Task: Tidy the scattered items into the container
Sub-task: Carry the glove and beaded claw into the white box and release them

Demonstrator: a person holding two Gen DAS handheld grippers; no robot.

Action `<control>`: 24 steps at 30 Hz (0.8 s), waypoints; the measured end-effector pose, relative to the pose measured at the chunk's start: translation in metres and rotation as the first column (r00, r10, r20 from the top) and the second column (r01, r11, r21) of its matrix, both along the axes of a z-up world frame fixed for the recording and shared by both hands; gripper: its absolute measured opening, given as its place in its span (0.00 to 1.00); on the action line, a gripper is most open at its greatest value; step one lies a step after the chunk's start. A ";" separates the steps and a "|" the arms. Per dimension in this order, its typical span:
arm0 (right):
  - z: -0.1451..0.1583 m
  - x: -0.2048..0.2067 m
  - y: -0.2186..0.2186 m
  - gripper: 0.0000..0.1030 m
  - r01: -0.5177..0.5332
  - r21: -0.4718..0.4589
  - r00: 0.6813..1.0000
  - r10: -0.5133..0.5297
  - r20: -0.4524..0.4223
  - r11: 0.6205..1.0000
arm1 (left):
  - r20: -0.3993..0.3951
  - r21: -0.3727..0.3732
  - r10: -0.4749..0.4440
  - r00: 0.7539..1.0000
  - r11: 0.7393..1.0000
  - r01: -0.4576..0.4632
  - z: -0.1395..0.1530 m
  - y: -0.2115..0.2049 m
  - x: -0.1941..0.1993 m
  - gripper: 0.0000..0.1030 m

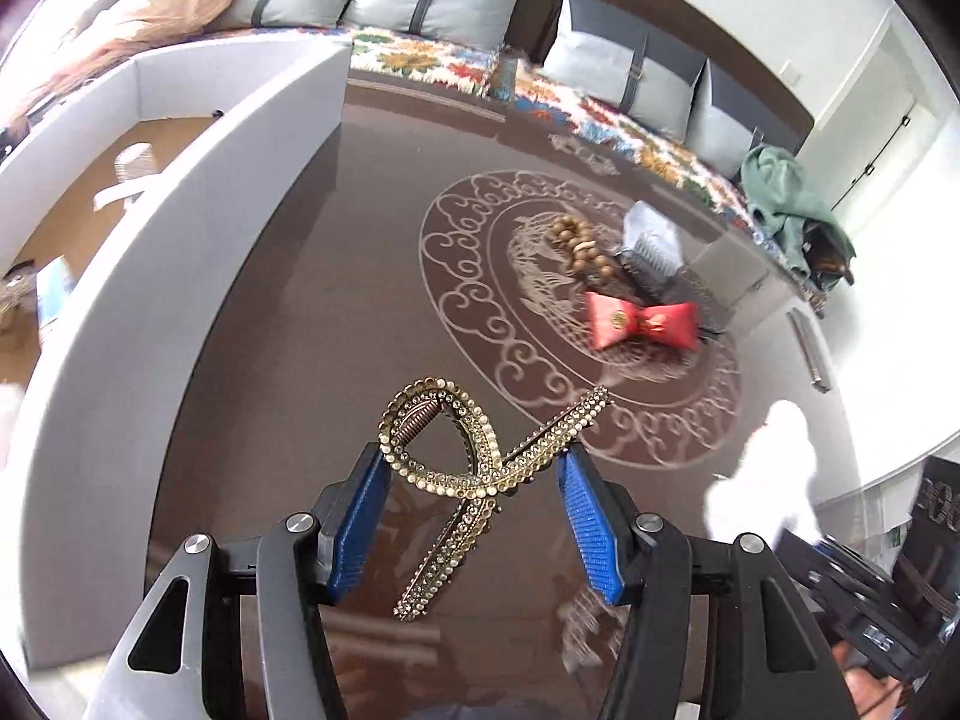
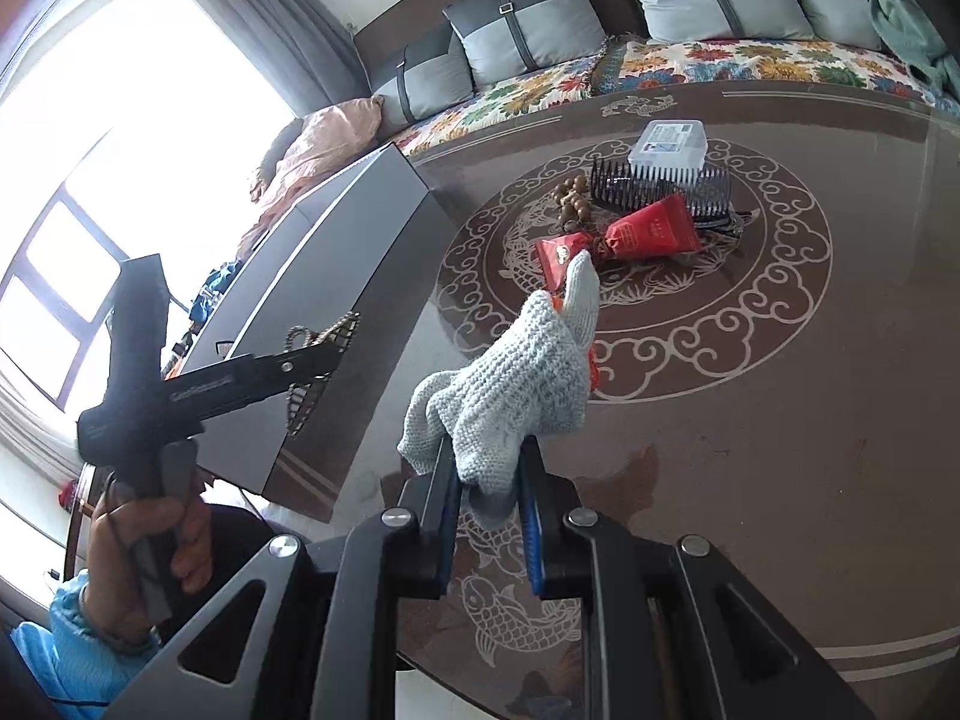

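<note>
My left gripper point(image 1: 474, 468) is shut on a gold rhinestone hair clip point(image 1: 462, 468), its blue pads pressing the clip's two sides above the brown table. The grey box container point(image 1: 180, 240) stands to its left, open at the top. My right gripper point(image 2: 489, 480) is shut on a white knitted glove point(image 2: 510, 378) and holds it above the table. In the right wrist view the left gripper point(image 2: 324, 354) with the clip point(image 2: 318, 336) is next to the grey box point(image 2: 336, 276). The glove also shows in the left wrist view point(image 1: 768, 474).
On the table's round pattern lie wooden beads point(image 1: 585, 252), a red packet point(image 1: 642, 321), a black comb point(image 2: 660, 186) and a clear plastic box point(image 2: 669, 144). A sofa with cushions point(image 2: 528, 18) runs behind the table. Items lie inside the box point(image 1: 126, 180).
</note>
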State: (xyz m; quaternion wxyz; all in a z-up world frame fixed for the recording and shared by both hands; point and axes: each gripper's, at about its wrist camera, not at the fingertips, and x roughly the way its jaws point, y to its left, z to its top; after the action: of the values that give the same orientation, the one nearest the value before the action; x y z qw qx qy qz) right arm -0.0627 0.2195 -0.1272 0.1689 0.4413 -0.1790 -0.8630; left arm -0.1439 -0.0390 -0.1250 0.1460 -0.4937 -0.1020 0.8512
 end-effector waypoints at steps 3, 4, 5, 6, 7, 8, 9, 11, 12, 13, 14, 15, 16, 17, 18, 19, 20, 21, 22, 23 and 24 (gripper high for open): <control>0.006 0.002 -0.015 0.18 -0.032 0.015 0.999 0.032 -0.007 0.999 | -0.041 -0.001 0.026 0.999 1.000 -0.026 0.025 -0.020 0.021 0.56; 0.009 0.002 -0.021 0.18 -0.044 0.017 0.999 0.044 -0.011 0.999 | -0.056 -0.008 0.037 0.998 0.999 -0.037 0.033 -0.029 0.026 0.56; 0.012 0.002 -0.028 0.18 -0.056 0.019 0.998 0.056 -0.015 0.998 | -0.072 -0.016 0.048 0.996 0.999 -0.049 0.042 -0.038 0.031 0.56; 0.015 0.002 -0.035 0.18 -0.070 0.017 0.997 0.070 -0.020 0.997 | -0.083 -0.017 0.068 0.994 0.997 -0.069 0.049 -0.050 0.035 0.56; 0.019 0.000 -0.044 0.18 -0.086 0.013 0.996 0.086 -0.028 0.996 | -0.094 -0.017 0.090 0.992 0.996 -0.092 0.056 -0.064 0.039 0.56; 0.023 -0.001 -0.053 0.18 -0.103 0.012 0.994 0.104 -0.036 0.995 | -0.101 -0.013 0.115 0.988 0.993 -0.117 0.061 -0.077 0.042 0.56; 0.028 -0.002 -0.062 0.18 -0.121 0.010 0.992 0.121 -0.045 0.993 | -0.108 -0.011 0.140 0.984 0.990 -0.143 0.065 -0.092 0.045 0.56; 0.037 -0.006 -0.082 0.18 -0.160 0.009 0.985 0.160 -0.063 0.987 | -0.120 -0.009 0.191 0.974 0.981 -0.193 0.070 -0.121 0.049 0.56; 0.042 -0.008 -0.094 0.18 -0.185 0.009 0.980 0.185 -0.073 0.983 | -0.124 -0.009 0.215 0.969 0.976 -0.218 0.071 -0.135 0.050 0.56; 0.047 -0.011 -0.107 0.18 -0.210 0.010 0.974 0.210 -0.083 0.978 | -0.128 -0.009 0.239 0.963 0.970 -0.242 0.073 -0.149 0.051 0.56; 0.052 -0.014 -0.120 0.18 -0.235 0.012 0.967 0.235 -0.093 0.972 | -0.127 -0.006 0.257 0.958 0.966 -0.260 0.072 -0.160 0.051 0.56; 0.057 -0.016 -0.133 0.18 -0.260 0.015 0.960 0.260 -0.104 0.966 | -0.124 -0.001 0.275 0.953 0.961 -0.277 0.071 -0.172 0.051 0.56; 0.061 -0.019 -0.146 0.18 -0.283 0.018 0.952 0.283 -0.116 0.959 | -0.122 0.003 0.292 0.949 0.956 -0.294 0.070 -0.183 0.050 0.56; 0.065 -0.022 -0.158 0.18 -0.305 0.019 0.944 0.305 -0.125 0.952 | -0.119 0.008 0.309 0.943 0.950 -0.311 0.069 -0.195 0.050 0.56; 0.069 -0.026 -0.170 0.18 -0.326 0.017 0.936 0.325 -0.133 0.945 | -0.117 0.012 0.326 0.938 0.945 -0.327 0.068 -0.206 0.050 0.56; 0.073 -0.029 -0.182 0.18 -0.345 0.012 0.929 0.343 -0.140 0.939 | -0.117 0.017 0.337 0.934 0.941 -0.337 0.068 -0.216 0.049 0.56; 0.076 -0.032 -0.192 0.18 -0.362 0.008 0.922 0.359 -0.146 0.932 | -0.120 0.020 0.345 0.931 0.938 -0.345 0.068 -0.223 0.049 0.56; 0.079 -0.035 -0.205 0.18 -0.379 0.013 0.913 0.377 -0.154 0.925 | -0.124 0.021 0.353 0.927 0.935 -0.353 0.068 -0.231 0.047 0.56; 0.083 -0.039 -0.216 0.18 -0.396 0.021 0.905 0.394 -0.163 0.918 | -0.130 0.022 0.360 0.924 0.932 -0.361 0.069 -0.238 0.045 0.56; 0.085 -0.042 -0.226 0.18 -0.410 0.028 0.897 0.409 -0.170 0.912 | -0.135 0.022 0.368 0.920 0.929 -0.368 0.070 -0.245 0.043 0.56; 0.087 -0.045 -0.236 0.18 -0.424 0.035 0.889 0.423 -0.177 0.905 | -0.138 0.021 0.374 0.917 0.927 -0.375 0.070 -0.252 0.041 0.56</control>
State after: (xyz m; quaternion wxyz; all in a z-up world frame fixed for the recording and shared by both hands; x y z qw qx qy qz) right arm -0.1077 -0.0160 -0.0398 0.3694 0.3893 -0.0644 -0.8413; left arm -0.1033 -0.2906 -0.0545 -0.0140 -0.4046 -0.1816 0.8962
